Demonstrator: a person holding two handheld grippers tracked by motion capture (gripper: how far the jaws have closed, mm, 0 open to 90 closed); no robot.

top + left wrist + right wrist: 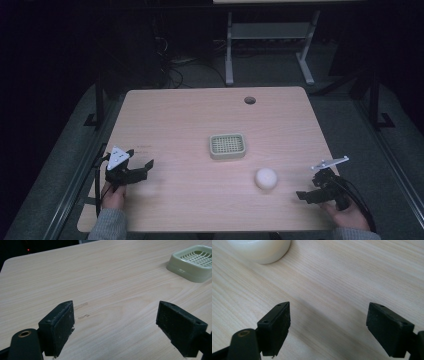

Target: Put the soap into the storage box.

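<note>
A pale green slotted soap dish [227, 145] sits near the middle of the wooden table [200, 115]; the left gripper view has it at the upper right [193, 262]. A white rounded soap bar [265, 178] lies right of and nearer than the dish, and its lower edge peeks in at the top left of the right gripper view [259, 250]. My left gripper [142, 167] rests at the table's left side, open, jaws wide apart over bare wood [115, 327]. My right gripper [305, 195] stands open near the front right corner, jaws toward the soap, nothing between them [328, 327].
A round cable hole [250, 100] is at the table's far edge. Beyond the table stand the legs of another desk [270, 45] on a dark floor. Faint marks show on the wood ahead of the left jaw [82, 312].
</note>
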